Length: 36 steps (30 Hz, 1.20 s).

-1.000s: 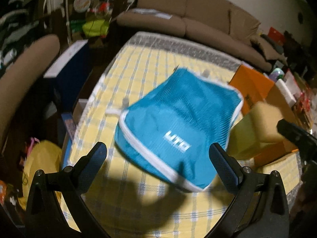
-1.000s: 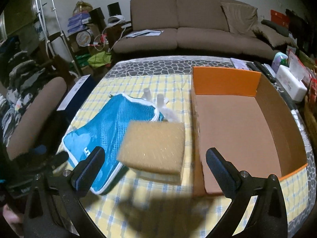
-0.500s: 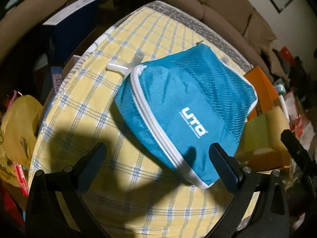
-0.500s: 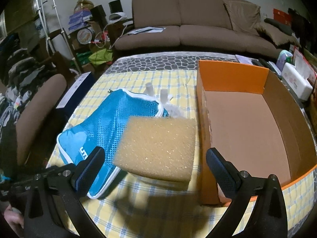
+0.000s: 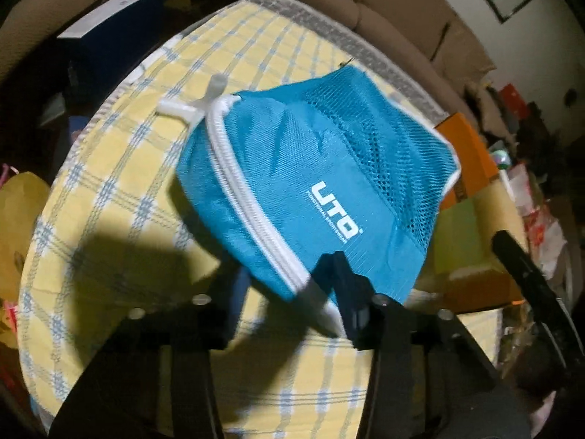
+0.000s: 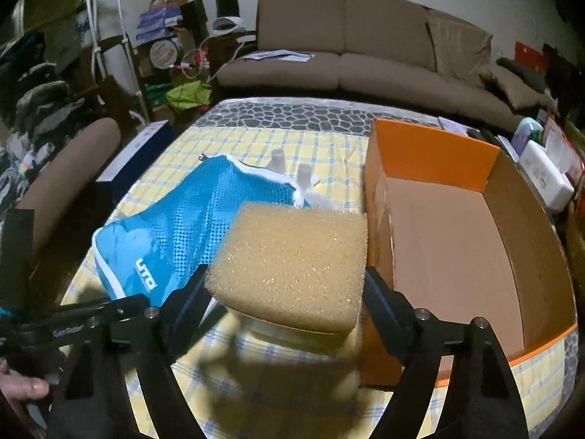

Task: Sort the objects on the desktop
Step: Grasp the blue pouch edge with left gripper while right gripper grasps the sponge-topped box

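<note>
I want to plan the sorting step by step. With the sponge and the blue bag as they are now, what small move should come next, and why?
Probably finish closing the right hand-held gripper on the yellow sponge, then lift it. Its jaws are closing with the sponge between them, and the open orange box stands just beside it. The left hand-held gripper is likewise closing over the blue bag edge.

The right gripper (image 6: 285, 278) is closing its jaws around the yellow sponge (image 6: 292, 259) at centre. The blue mesh pouch (image 6: 182, 226) lies at nine o'clock, the orange cardboard box (image 6: 457, 241) at three.
</note>
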Each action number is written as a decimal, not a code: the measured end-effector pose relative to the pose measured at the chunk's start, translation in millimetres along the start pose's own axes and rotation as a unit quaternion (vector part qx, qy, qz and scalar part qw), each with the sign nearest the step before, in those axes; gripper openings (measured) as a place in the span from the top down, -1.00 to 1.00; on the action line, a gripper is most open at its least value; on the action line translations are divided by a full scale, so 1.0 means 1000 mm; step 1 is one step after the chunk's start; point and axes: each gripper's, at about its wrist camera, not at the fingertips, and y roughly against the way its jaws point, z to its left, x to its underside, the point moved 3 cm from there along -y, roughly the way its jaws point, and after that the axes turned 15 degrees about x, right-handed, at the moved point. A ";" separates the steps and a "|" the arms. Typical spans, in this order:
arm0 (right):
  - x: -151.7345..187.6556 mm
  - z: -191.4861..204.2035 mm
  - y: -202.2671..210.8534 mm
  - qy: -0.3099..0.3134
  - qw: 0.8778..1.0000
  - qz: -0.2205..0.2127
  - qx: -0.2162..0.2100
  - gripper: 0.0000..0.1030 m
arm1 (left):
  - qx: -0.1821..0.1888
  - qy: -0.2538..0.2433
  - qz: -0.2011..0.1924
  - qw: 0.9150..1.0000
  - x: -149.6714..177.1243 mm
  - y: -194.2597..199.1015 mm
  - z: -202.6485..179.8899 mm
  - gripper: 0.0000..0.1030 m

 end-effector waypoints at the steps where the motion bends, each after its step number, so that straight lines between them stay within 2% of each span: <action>1: 0.000 -0.001 0.000 -0.002 1.000 -0.001 0.000 -0.58 | 0.004 0.000 -0.005 1.000 -0.001 0.001 -0.002 0.28; 6: 0.000 -0.004 0.001 -0.015 1.000 -0.009 -0.010 -0.52 | 0.006 0.015 -0.008 1.000 -0.002 -0.002 -0.003 0.29; 7: -0.001 -0.005 0.003 -0.020 1.000 -0.014 -0.012 -0.51 | 0.007 0.015 -0.010 1.000 -0.001 -0.002 -0.004 0.33; 9: -0.002 -0.008 0.008 -0.027 0.999 -0.025 -0.013 -0.49 | 0.015 0.013 -0.022 1.000 -0.002 0.002 -0.006 0.56; 11: -0.005 -0.012 0.015 -0.037 0.998 -0.038 -0.017 -0.49 | 0.027 0.014 -0.042 0.999 -0.004 0.013 -0.007 0.63; 12: -0.007 -0.015 0.018 -0.042 0.998 -0.043 -0.020 -0.48 | 0.038 0.016 -0.050 0.998 -0.004 0.018 -0.008 0.76; 13: -0.009 -0.017 0.021 -0.048 0.997 -0.046 -0.025 -0.48 | 0.062 0.021 -0.057 0.996 -0.006 0.023 -0.010 0.79; 17: -0.013 -0.030 0.031 -0.073 0.995 -0.051 -0.049 -0.48 | 0.105 0.025 -0.072 0.992 -0.012 0.032 -0.021 0.83; 22: -0.014 -0.047 0.037 -0.111 0.990 -0.040 -0.074 -0.48 | 0.122 0.023 -0.070 0.990 -0.018 0.029 -0.033 0.82; 23: -0.013 -0.050 0.038 -0.113 0.990 -0.039 -0.077 -0.48 | 0.120 0.025 -0.064 0.990 -0.018 0.025 -0.032 0.78; 24: -0.012 -0.052 0.038 -0.113 0.990 -0.037 -0.079 -0.48 | 0.116 0.034 -0.058 0.991 -0.016 0.022 -0.027 0.64; 25: -0.011 -0.052 0.037 -0.113 0.990 -0.034 -0.080 -0.48 | 0.118 0.047 -0.051 0.991 -0.013 0.019 -0.023 0.37; 26: -0.010 -0.052 0.036 -0.110 0.990 -0.029 -0.083 -0.48 | 0.125 0.068 -0.043 0.989 -0.011 0.013 -0.017 0.22; 27: -0.009 -0.052 0.034 -0.109 0.990 -0.026 -0.083 -0.48 | 0.130 0.086 -0.039 0.987 -0.011 0.008 -0.012 0.00; 28: -0.008 -0.050 0.032 -0.105 0.991 -0.020 -0.084 -0.48 | 0.134 0.104 -0.035 0.985 -0.011 0.003 -0.007 -0.08; 32: -0.007 -0.046 0.025 -0.097 0.991 -0.008 -0.088 -0.48 | 0.136 0.156 -0.023 0.978 -0.009 -0.012 0.010 -0.19; 34: -0.006 -0.044 0.023 -0.092 0.992 -0.006 -0.090 -0.48 | 0.129 0.176 -0.025 0.976 -0.008 -0.016 0.017 -0.34; 36: -0.005 -0.040 0.022 -0.087 0.992 -0.004 -0.090 -0.48 | 0.142 0.200 -0.023 0.969 -0.005 -0.022 0.023 -0.34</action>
